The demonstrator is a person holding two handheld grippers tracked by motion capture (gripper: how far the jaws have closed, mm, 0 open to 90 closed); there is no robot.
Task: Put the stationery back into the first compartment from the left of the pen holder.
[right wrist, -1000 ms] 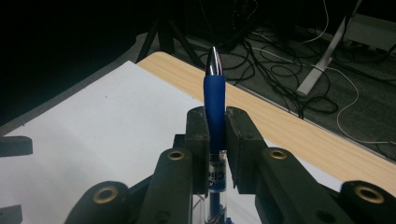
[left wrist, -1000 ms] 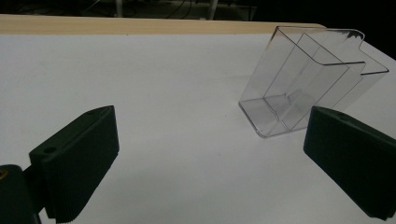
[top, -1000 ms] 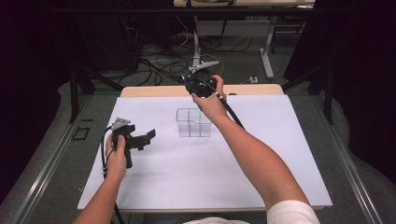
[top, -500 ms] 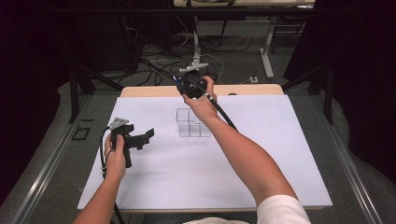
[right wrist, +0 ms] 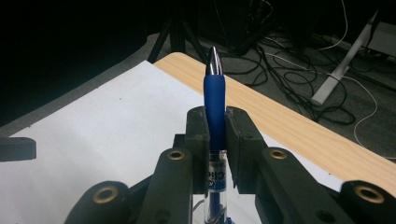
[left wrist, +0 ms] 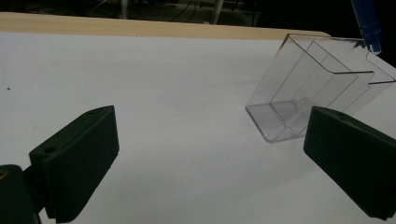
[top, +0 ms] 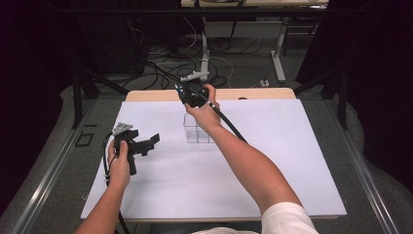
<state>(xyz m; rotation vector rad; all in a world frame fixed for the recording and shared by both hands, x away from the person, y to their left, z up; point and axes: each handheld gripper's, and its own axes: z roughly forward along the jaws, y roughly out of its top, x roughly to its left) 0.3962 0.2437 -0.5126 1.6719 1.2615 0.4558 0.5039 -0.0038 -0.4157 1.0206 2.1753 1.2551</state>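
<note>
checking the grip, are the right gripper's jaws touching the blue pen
Touching. In the right gripper view both jaws of the right gripper press flat against the blue pen, no gap on either side.

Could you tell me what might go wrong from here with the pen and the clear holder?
The right gripper pinches the pen low on its smooth barrel, so it could slip or tilt between the fingers. The clear holder is light and nothing steadies it: the left gripper is open and apart from it, so a nudge from the pen might tip or push it.
</note>
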